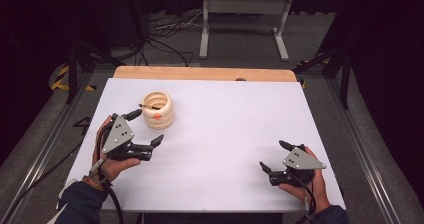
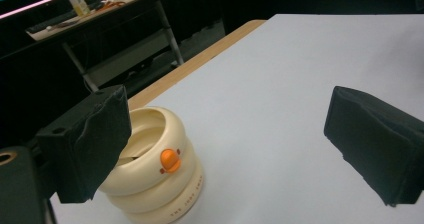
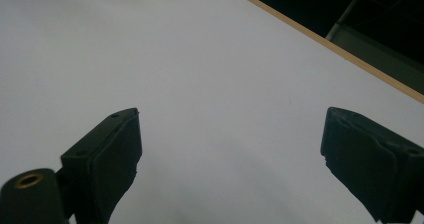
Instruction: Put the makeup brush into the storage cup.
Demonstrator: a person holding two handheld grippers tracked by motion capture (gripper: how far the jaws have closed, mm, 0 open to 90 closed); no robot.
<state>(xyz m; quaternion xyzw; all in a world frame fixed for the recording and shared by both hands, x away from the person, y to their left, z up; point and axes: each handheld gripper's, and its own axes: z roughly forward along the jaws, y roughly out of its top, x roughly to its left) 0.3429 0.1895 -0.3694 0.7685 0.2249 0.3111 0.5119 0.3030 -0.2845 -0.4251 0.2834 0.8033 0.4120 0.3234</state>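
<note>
I see the left tool (image 1: 147, 127) with jaws spread wide, just beside the cream ringed holder (image 1: 158, 110) at the counter's (image 1: 230, 114) left rear. A thin dark stick (image 1: 149, 106) rests inside the holder. My right tool (image 1: 272, 156) sits wide open, empty, near the front right.

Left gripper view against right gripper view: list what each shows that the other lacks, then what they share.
Left gripper view alone: the cream ringed pot whole, with its orange button, close by the left gripper, and a cluttered desk behind. Right gripper view alone: the right gripper over bare tabletop. Shared: the white table with its wooden edge, and open jaws holding nothing.
</note>
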